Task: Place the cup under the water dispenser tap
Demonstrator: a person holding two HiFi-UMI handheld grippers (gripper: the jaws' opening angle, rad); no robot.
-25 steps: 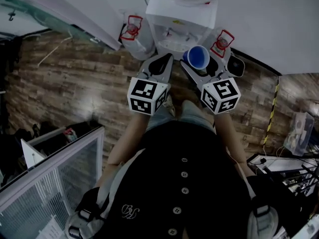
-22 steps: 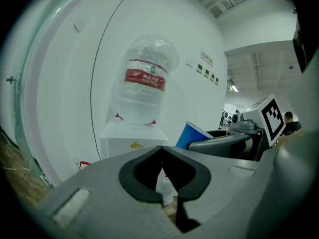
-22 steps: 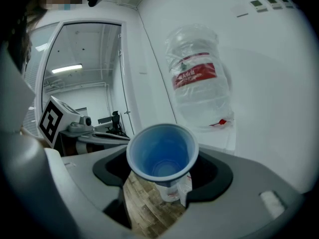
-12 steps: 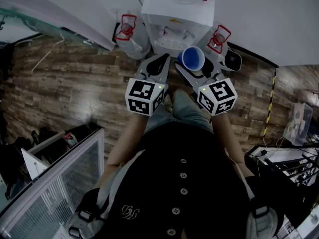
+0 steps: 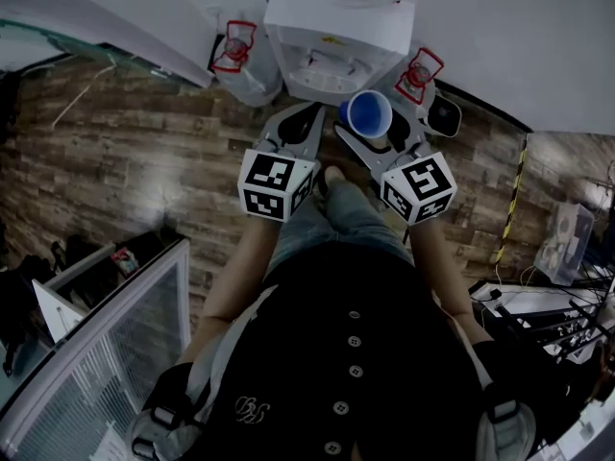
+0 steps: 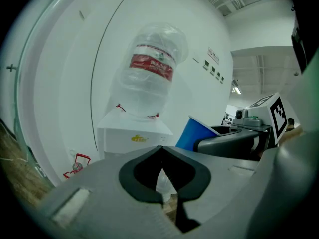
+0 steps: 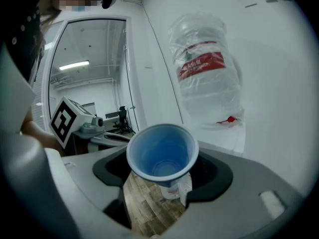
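A white water dispenser (image 5: 336, 29) stands against the wall at the top of the head view, its taps facing me. My right gripper (image 5: 371, 129) is shut on a blue paper cup (image 5: 369, 114), held upright and empty just in front of the dispenser's tap recess. In the right gripper view the cup (image 7: 162, 156) sits between the jaws, with the clear bottle (image 7: 207, 78) above and behind. My left gripper (image 5: 304, 131) hangs beside it, shut and empty; its jaws meet at the tip in the left gripper view (image 6: 160, 152), where the cup (image 6: 198, 132) shows at the right.
Red-framed items (image 5: 231, 46) (image 5: 421, 70) flank the dispenser at floor level. A glass partition (image 5: 106, 353) stands at lower left, and a desk with cables (image 5: 557, 315) at right. Yellow-black tape (image 5: 514, 200) runs along the wooden floor (image 5: 144, 152).
Both grippers and the cup have come closer to the dispenser, the cup drifting slightly left toward the tap recess. The right gripper's hold on the cup is unchanged.
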